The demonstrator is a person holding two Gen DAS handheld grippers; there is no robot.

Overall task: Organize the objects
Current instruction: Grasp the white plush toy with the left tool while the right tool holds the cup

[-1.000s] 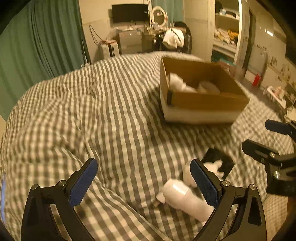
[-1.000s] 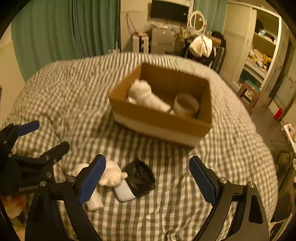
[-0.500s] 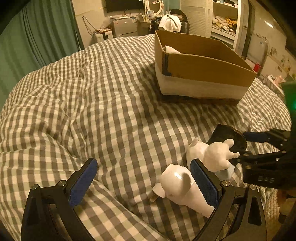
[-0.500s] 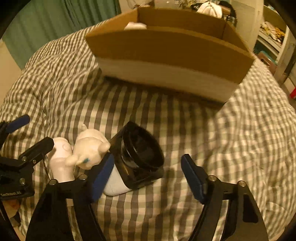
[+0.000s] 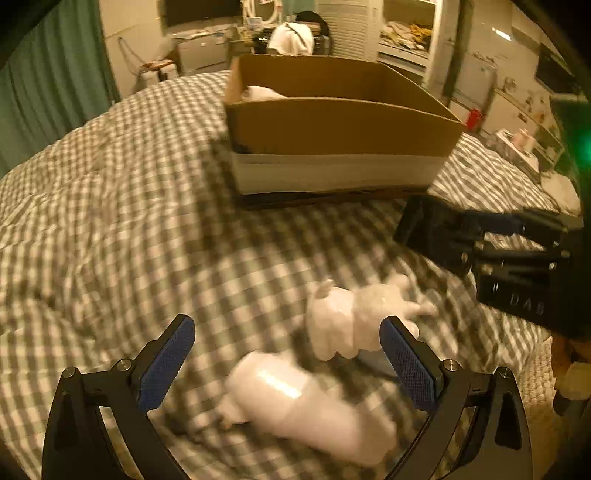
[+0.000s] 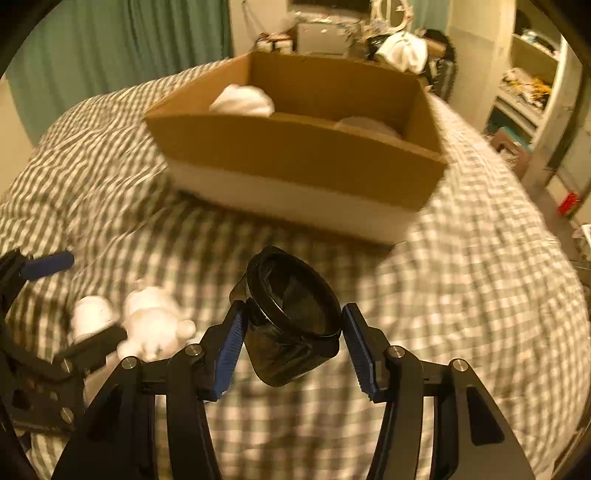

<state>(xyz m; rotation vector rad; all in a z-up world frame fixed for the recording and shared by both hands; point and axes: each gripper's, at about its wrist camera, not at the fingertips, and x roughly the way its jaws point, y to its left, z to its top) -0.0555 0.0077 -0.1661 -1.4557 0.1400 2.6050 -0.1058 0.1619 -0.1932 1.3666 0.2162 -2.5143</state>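
My right gripper (image 6: 291, 347) is shut on a black jar (image 6: 291, 317) and holds it above the checked bedspread, open mouth facing the cardboard box (image 6: 295, 155). In the left wrist view it shows as a dark shape (image 5: 491, 251) at the right. My left gripper (image 5: 288, 354) is open, low over two white toy figures: a lying one (image 5: 306, 406) between its fingers and another (image 5: 354, 317) just beyond the right finger. Both figures show in the right wrist view (image 6: 147, 325). The box (image 5: 332, 125) holds white items (image 6: 243, 99).
The grey-and-white checked bedspread (image 5: 110, 221) covers the bed. Green curtains (image 6: 110, 55) hang at the left. A cluttered desk (image 6: 332, 29) and shelves (image 6: 528, 81) stand behind the bed. The floor drops off to the right of the bed.
My right gripper closed on the black jar and lifted it off the bedspread. My left gripper moved lower and closer to the white figures.
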